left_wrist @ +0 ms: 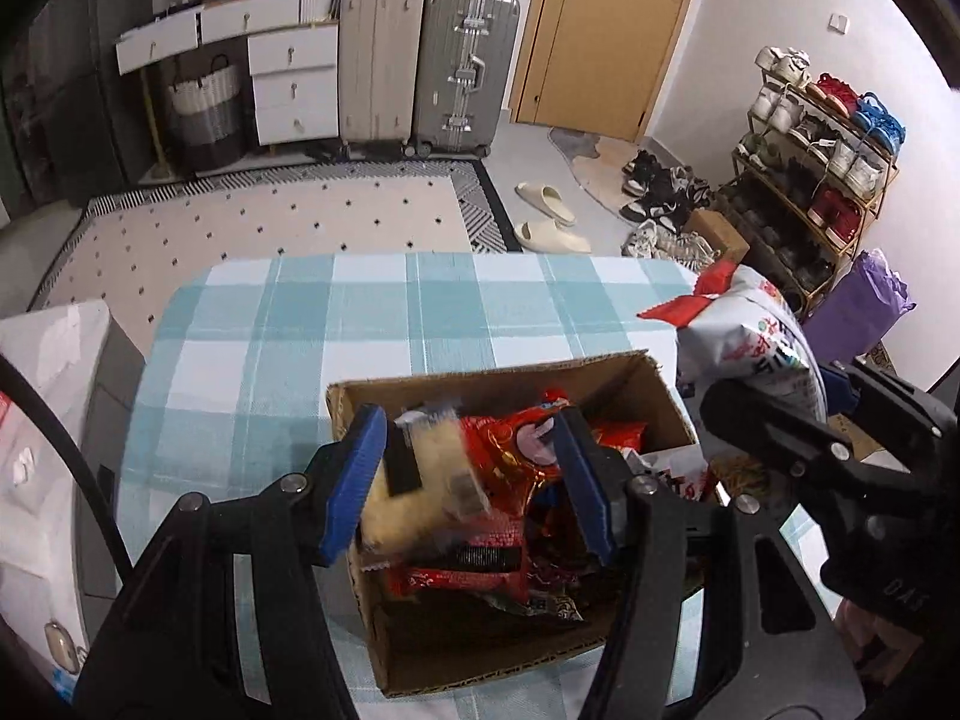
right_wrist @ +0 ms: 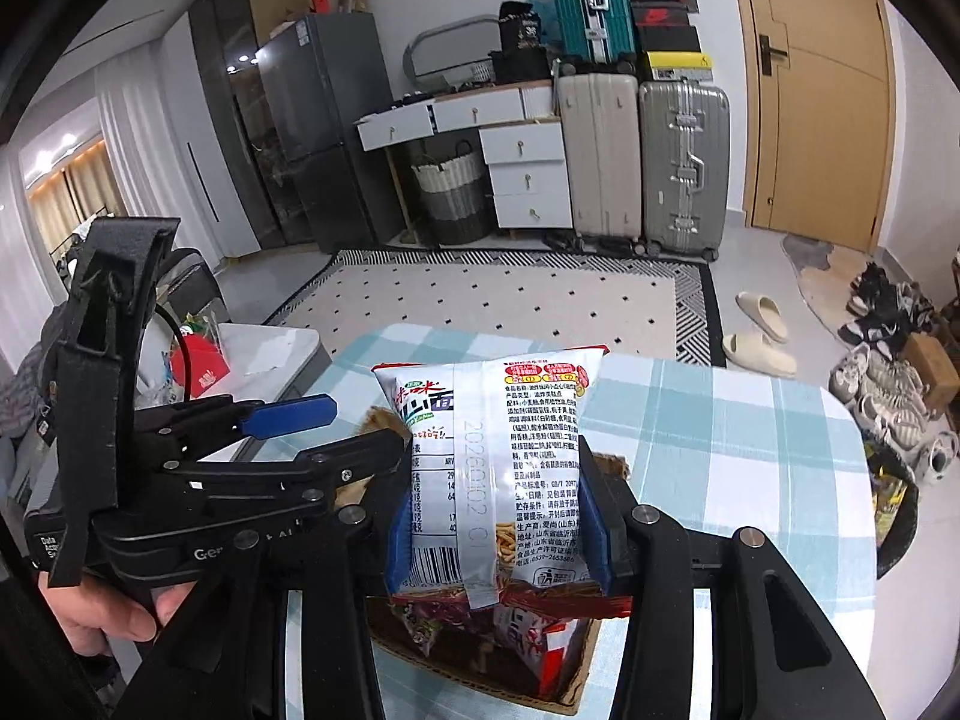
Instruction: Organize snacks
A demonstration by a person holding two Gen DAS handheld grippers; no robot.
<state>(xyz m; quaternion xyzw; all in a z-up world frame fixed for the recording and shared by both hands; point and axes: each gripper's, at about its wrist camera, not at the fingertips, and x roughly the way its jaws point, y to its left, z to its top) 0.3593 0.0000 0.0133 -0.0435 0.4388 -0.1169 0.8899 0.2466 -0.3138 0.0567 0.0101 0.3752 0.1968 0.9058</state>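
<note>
**Both tools over the snack box**

The cardboard box (left_wrist: 510, 540) sits on my checked bench (left_wrist: 288, 324), crammed with red snack packets (left_wrist: 480, 564). In the left wrist view my left tool (left_wrist: 468, 474) hangs over the box, its blue pads standing wide apart on either side of a pale-and-red packet (left_wrist: 432, 480); the packet is blurred, and I cannot tell whether the pads press on it. My right tool (right_wrist: 498, 522) is clamped on a white noodle-snack bag (right_wrist: 492, 456), held upright above the box (right_wrist: 540, 678), pads touching both edges. From the left tool, that bag (left_wrist: 750, 342) lies at two o'clock. Beyond the bench at twelve o'clock are a dotted rug (left_wrist: 270, 216) and two suitcases (left_wrist: 420, 66).
</note>
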